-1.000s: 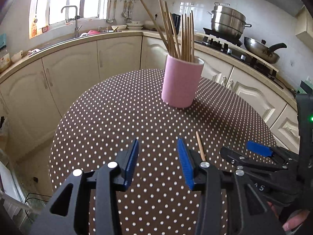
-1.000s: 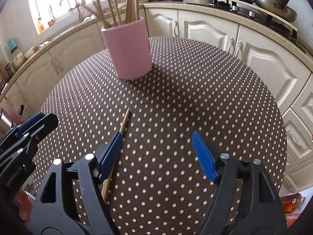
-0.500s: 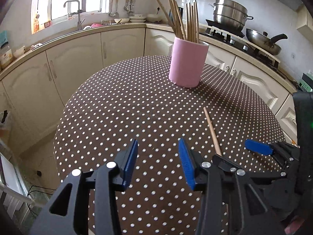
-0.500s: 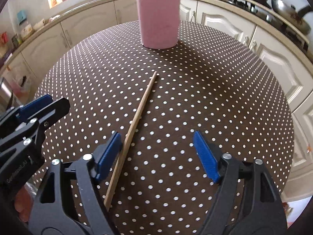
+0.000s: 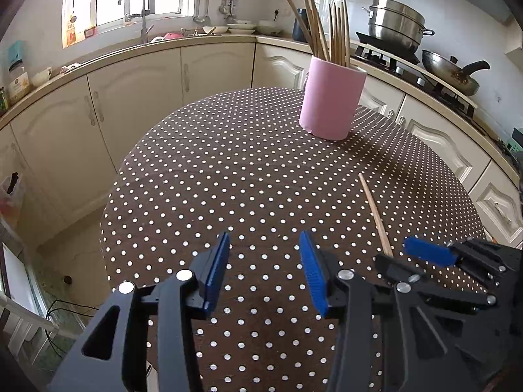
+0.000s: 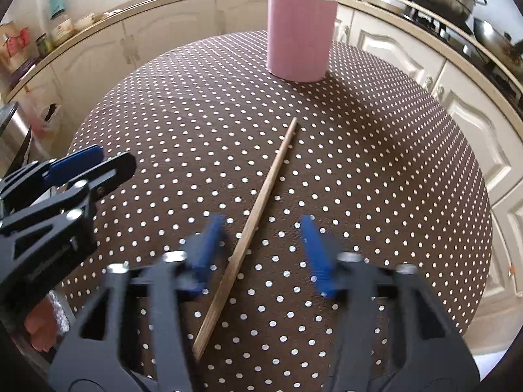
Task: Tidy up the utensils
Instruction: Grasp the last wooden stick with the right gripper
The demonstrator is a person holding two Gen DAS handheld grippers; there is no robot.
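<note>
**me:** wooden chopstick (image 6: 261, 202) is lying flat on the polka-dot tablecloth (image 6: 376, 163), and i'm closing the right gripper (image 6: 258, 248) around it. the stick is sitting between the jaws, nearer my left pad than the right, and neither pad is pressing on it yet as far as i'm seeing. the fingers are blurry from the motion.

**other:** so what are you worrying about?

**me:** mostly that it's thin and lying right down on the cloth. if my pads are riding a bit high, i'm guessing they'll close over the top and just roll it sideways. it's also running at a slant across the gap, so one pad could be hitting it first and swinging it round instead of pinching it. and i'm grabbing toward the near end, so the long far end might be drooping once it's off the table.

**other:** and the other hand?

**me:** the left gripper (image 5: 264, 271) is hovering just beside it, partly spread with nothing between the jaws. in its view the chopstick is passing off to the right, beyond its right finger, not touching. it's close enough that i'm thinking a careless lift could knock the two grippers together.

**other:** where's it all going?

**me:** the pink holder (image 6: 300, 36) at the far side of the table, well apart from the loose stick, already standing full of other chopsticks (image 5: 327, 29), so i'm expecting a crowded drop.
</note>
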